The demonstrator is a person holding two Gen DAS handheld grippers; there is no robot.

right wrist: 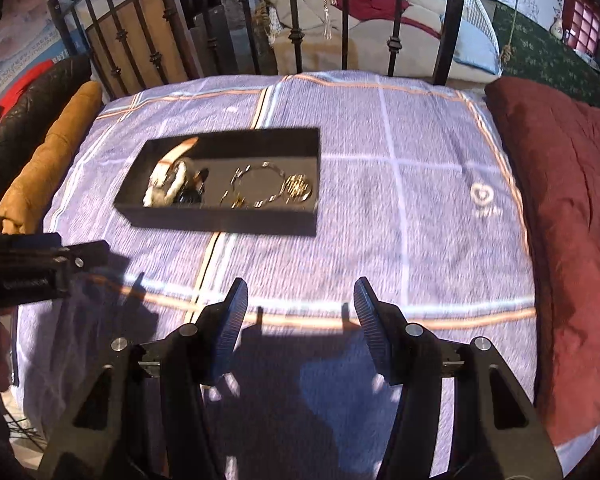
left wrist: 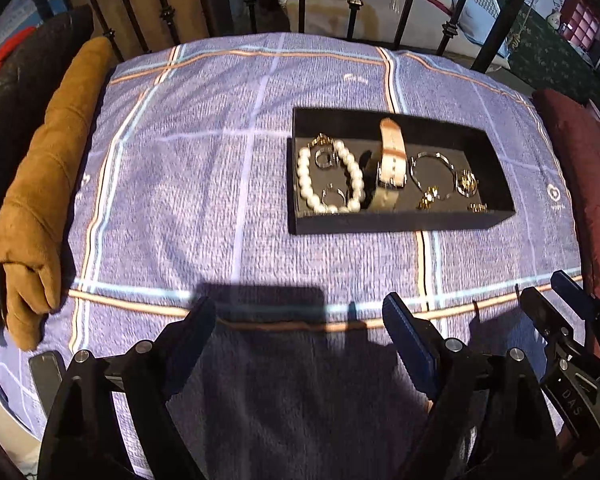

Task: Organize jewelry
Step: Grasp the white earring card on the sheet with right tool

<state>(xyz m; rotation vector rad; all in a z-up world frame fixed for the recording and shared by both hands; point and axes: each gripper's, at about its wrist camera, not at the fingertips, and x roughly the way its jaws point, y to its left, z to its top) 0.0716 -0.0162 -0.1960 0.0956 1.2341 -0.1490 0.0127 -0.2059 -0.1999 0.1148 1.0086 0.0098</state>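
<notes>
- Left wrist view: one black tray [left wrist: 392, 222] lies on the plaid cloth [left wrist: 204, 176], holding one pearl bracelet [left wrist: 350, 168], one pink-strapped watch [left wrist: 392, 156], one silver bangle [left wrist: 432, 172] and several small gold pieces, blurred.
- Left gripper [left wrist: 300, 320] gapes wide, empty.
- Right gripper [right wrist: 300, 300] stands parted, holding nothing.

This looks like a bedroom in a home. A purple plaid blanket [left wrist: 228, 184] covers a bed with a black wrought-iron railing [left wrist: 356, 4] along its far edge. A tan suede garment [left wrist: 48, 184] lies along the left edge, a dark red quilt [right wrist: 560, 208] along the right.
</notes>
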